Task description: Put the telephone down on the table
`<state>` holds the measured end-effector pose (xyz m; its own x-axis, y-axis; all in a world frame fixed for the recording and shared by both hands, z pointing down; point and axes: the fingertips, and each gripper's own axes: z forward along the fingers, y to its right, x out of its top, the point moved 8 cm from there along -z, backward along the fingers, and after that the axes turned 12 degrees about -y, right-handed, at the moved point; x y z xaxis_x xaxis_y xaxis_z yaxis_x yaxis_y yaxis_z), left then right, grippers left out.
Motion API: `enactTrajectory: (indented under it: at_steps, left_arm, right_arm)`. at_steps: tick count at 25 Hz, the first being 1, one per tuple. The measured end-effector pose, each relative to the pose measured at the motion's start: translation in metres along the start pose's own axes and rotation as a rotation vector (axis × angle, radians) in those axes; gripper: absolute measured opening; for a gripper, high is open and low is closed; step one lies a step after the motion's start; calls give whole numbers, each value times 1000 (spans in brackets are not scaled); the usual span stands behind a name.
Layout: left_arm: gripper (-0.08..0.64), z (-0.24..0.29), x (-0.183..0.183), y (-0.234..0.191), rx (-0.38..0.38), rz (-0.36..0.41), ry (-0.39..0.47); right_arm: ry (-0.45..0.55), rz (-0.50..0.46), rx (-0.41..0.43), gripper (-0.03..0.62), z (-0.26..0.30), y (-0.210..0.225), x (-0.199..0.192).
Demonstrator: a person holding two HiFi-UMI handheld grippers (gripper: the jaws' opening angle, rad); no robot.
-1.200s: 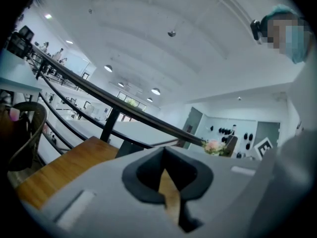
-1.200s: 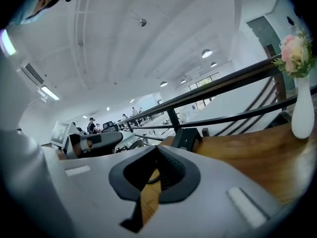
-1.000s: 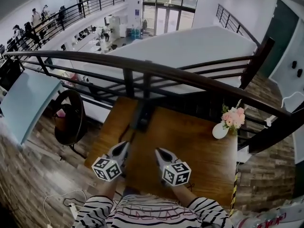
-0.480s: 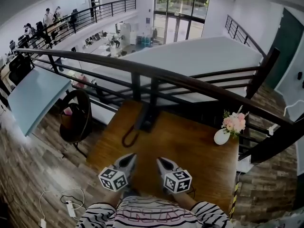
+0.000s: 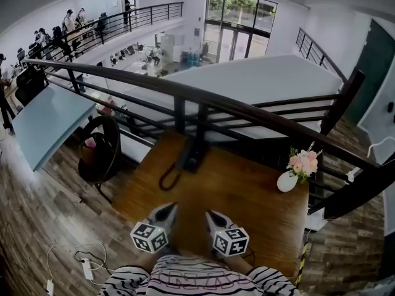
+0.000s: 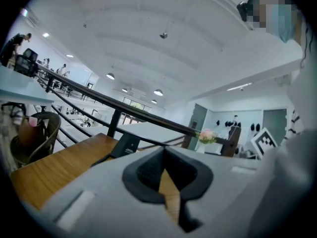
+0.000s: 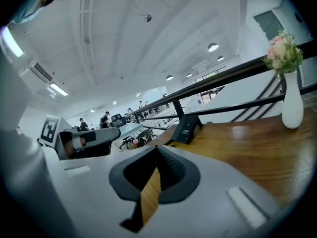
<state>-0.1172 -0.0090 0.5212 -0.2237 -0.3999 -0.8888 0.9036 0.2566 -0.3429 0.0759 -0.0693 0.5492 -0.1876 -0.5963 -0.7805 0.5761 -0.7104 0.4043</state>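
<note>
The telephone lay, seemingly settled, at the table's far edge beside the railing, while the left gripper and right gripper hung clenched and empty over the near edge, so any move should spare its cord.

Wore black-and-white striped sleeves behind the left hand-held gripper and right hand-held gripper, both pale grey with square-marker cubes.

The wooden table lies open in front of the telephone and to its right. Its cord loops just before it; a dark railing blocks passage right behind; a flower vase stands well to its right.
</note>
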Motion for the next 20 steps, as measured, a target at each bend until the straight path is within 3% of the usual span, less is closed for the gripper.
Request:
enactTrajectory:
  at_steps: [20]
  left_arm:
    - [3,-25,-19,6,45,-6,3]
  right_arm:
    - [-13,-11,-8,-1,-6,-7,-14]
